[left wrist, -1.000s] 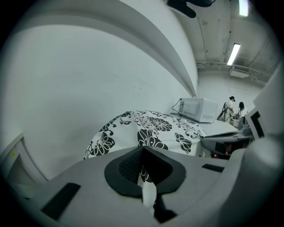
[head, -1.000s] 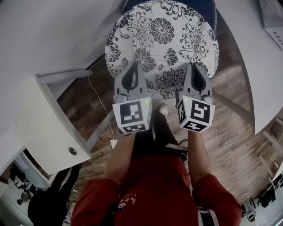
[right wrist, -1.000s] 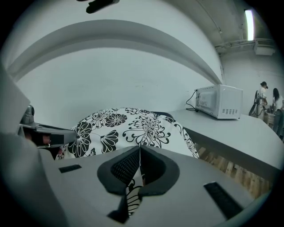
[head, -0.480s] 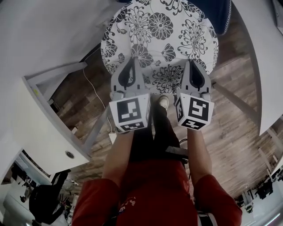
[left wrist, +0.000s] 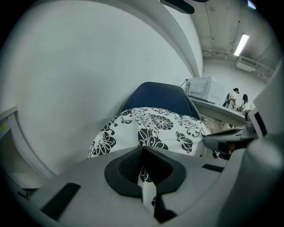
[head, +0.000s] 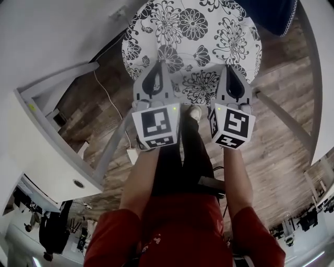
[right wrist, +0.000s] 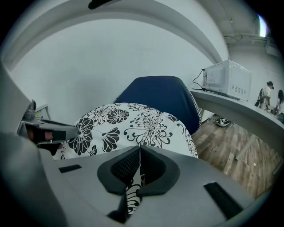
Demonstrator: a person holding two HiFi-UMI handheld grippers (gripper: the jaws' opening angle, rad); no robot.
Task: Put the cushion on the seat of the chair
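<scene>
Wood-plank floor (head: pixel 276 151) fills the middle and right of the head view, hemmed by a white wall (head: pixel 52 36) at the upper left, a white table (head: pixel 36 151) along the left edge and a white counter (head: pixel 323 78) down the right edge. A slanted white bar (head: pixel 284 122) crosses the boards at the right and a thin cable (head: pixel 112 107) trails over them at the left. The open strip of floor lies between these, under the person's arms. The round cushion (head: pixel 193 36), white with black flowers, sits at the top centre of the frame, its left rim near the wall and its far rim close against the blue chair (head: pixel 269 13) at the upper right. Whether it rests on the seat cannot be told. The left gripper (head: pixel 158 65) has its jaws closed on the cushion's near edge, printed fabric pinched between the pads (left wrist: pixel 128 166). The right gripper (head: pixel 229 68), just beside it, is likewise clamped on that edge, cloth showing between its pads (right wrist: pixel 124 168). A microwave (right wrist: pixel 228 80) stands on the counter at the right of the right gripper view.
</scene>
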